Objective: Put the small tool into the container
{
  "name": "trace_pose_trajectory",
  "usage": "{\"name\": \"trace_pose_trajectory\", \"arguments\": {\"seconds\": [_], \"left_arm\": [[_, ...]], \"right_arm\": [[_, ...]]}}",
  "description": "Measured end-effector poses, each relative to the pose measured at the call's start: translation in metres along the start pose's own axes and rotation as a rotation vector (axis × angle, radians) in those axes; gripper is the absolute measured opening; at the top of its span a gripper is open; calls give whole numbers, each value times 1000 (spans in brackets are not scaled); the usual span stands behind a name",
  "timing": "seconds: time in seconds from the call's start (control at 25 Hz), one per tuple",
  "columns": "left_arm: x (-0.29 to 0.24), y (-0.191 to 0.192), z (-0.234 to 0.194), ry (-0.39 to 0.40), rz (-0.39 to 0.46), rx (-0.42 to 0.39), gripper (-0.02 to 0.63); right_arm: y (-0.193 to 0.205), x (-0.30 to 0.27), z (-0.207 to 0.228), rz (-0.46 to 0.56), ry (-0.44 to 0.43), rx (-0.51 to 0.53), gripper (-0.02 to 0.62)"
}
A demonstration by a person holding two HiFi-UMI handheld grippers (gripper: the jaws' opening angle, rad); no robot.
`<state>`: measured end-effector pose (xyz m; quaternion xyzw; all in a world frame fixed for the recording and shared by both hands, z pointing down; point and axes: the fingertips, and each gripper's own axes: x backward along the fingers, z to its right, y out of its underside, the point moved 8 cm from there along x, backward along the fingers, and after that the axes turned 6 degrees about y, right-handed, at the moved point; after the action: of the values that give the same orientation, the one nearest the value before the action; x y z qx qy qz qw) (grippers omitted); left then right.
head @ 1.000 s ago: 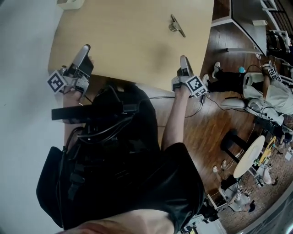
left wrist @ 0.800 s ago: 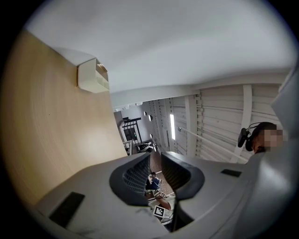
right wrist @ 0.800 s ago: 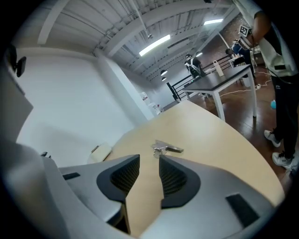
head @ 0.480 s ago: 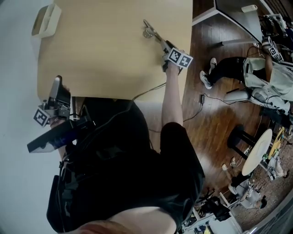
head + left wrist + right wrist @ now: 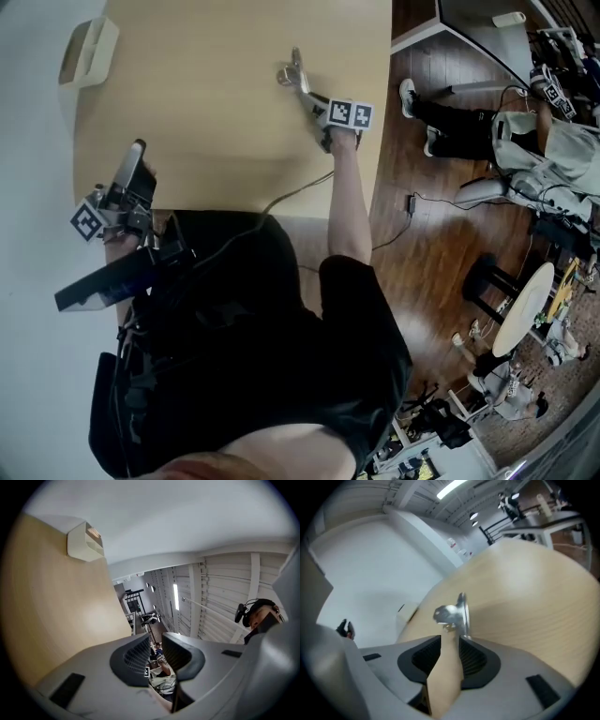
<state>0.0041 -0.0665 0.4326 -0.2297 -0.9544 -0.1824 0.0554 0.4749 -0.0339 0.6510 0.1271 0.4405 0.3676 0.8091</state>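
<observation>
The small metal tool (image 5: 292,75) lies flat on the light wooden table (image 5: 216,112), towards its far right. My right gripper (image 5: 317,103) points down at the tool's near end. In the right gripper view the tool (image 5: 454,611) sits just past the jaw tips. The right gripper (image 5: 450,641) is open; its jaws have just been closing, and only bare table shows between them. The white container (image 5: 86,52) stands at the far left corner, also in view as the container (image 5: 407,612) and the container (image 5: 84,541). My left gripper (image 5: 138,150) hovers by the near left edge, open and empty (image 5: 156,641).
The table's right edge (image 5: 380,94) drops to a dark wood floor with cables (image 5: 441,202), a stool (image 5: 487,281) and a person sitting at the far right (image 5: 534,150). A white wall (image 5: 37,187) runs along the table's left side.
My right gripper has reached out across the table and come down to the tool, jaws a little narrower. My left gripper has stayed near the table's near left edge, shifting slightly.
</observation>
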Motion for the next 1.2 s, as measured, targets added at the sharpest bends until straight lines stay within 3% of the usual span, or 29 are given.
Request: {"name": "trace_pose_trajectory", "arguments": {"seconds": [0.08,0.28,0.4,0.52,0.56,0.64,0.68,0.72,0.76,0.92,1.04,1.2], "left_arm": [[-8,0,1,13,-23,8,61],[-10,3,-1,15,-50,25,61],[-6,4,0,3,-38,22,61],[-1,3,3,-9,-9,19,61],[0,3,4,-12,-1,19,61],[0,1,5,-18,13,19,61],[0,1,6,-21,17,17,61],[0,0,7,-23,21,13,61],[0,0,9,-24,23,9,61],[7,5,9,-38,35,6,61],[11,7,9,-58,46,6,61],[3,1,11,-64,51,-6,61]], "right_arm": [[13,-1,-25,-44,-37,54,101],[9,-2,-38,35,30,137,103],[-2,-12,-46,50,93,198,156],[7,-26,-47,-27,153,142,156],[13,-30,-56,-46,96,81,155],[22,-41,-90,-78,-152,-45,121],[22,-45,-106,-87,-251,-62,126],[17,-47,-114,-81,-286,-33,123],[7,-47,-112,-61,-261,33,122],[-50,-53,-57,11,29,299,121],[-85,-74,-34,-19,100,343,110],[-117,-105,-36,-78,144,442,100]]}}
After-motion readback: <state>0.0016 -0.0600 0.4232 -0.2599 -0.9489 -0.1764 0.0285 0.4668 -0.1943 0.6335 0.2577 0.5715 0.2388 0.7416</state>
